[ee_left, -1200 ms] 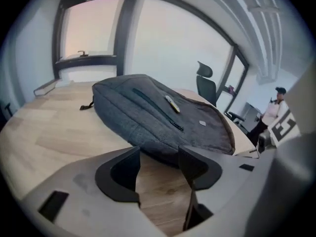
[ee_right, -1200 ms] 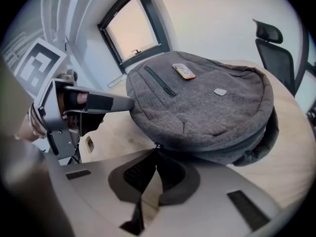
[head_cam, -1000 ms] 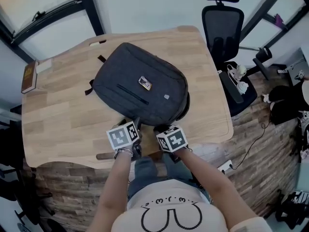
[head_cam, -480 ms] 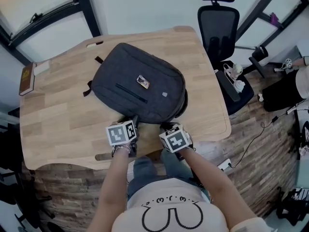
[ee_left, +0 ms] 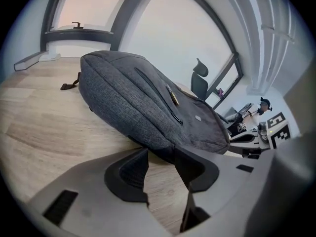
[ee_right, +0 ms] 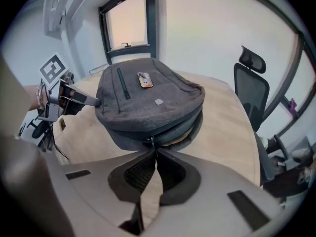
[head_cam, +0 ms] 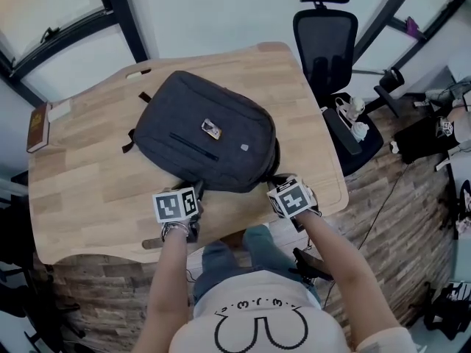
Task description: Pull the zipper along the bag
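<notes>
Partly open bag (ee_right: 148, 100), zipper (ee_right: 151, 143) in tool (ee_right: 154, 153)

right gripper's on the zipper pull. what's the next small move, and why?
Probably draw the zipper pull on round the corner of the backpack: the right gripper is shut on it, the seam beyond gapes, and the left gripper has just been closing its fingers on the near edge to brace.
</notes>
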{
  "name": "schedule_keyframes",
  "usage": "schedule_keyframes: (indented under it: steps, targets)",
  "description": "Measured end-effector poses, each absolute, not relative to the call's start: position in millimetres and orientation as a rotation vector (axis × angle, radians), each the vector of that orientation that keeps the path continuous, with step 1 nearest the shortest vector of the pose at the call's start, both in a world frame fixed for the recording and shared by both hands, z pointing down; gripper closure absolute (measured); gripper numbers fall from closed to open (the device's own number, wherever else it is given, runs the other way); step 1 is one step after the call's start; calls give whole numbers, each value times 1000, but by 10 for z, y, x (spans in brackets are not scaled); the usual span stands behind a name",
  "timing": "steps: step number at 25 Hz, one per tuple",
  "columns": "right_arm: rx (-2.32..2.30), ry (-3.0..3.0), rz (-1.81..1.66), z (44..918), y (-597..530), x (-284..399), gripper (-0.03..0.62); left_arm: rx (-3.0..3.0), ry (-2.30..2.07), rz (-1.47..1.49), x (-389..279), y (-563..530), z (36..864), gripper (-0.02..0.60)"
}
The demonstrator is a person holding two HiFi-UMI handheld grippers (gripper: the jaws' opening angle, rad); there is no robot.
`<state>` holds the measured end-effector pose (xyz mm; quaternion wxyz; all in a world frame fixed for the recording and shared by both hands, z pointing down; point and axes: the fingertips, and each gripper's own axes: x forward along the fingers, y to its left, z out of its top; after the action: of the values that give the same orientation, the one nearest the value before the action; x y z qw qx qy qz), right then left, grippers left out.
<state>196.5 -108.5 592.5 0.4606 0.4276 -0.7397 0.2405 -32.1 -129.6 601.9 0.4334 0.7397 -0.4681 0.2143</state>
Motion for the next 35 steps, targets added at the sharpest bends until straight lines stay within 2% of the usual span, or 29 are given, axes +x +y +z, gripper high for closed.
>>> schedule_keyframes:
  steps: [8, 14, 18, 23, 30, 35]
  targets:
    - [953, -1787, 461, 6003, -1450, 2283, 523, 1853, -1147, 558, -286, -1302, 6025, 411]
    - [883, -1831, 481, 6012, -1435, 2210, 540, 1823, -1199, 547, -316, -1325, 6033, 411]
    - [789, -1883, 569, 6005, -1211, 1980, 540, 1825, -1311, 609, -550, -1463, 6007, 407]
    - [630, -1957, 789, 6045, -889, 1355, 540, 2038, -1501, 785, -924, -1569, 5771, 393]
    - [492, -2023, 920, 6057, -669, 585, 542, 2483, -1040, 1011, -651, -1144, 5416, 359]
    - [563, -2064, 997, 6050, -675, 332, 542, 2622, -713, 1311, -403, -949, 5570, 358]
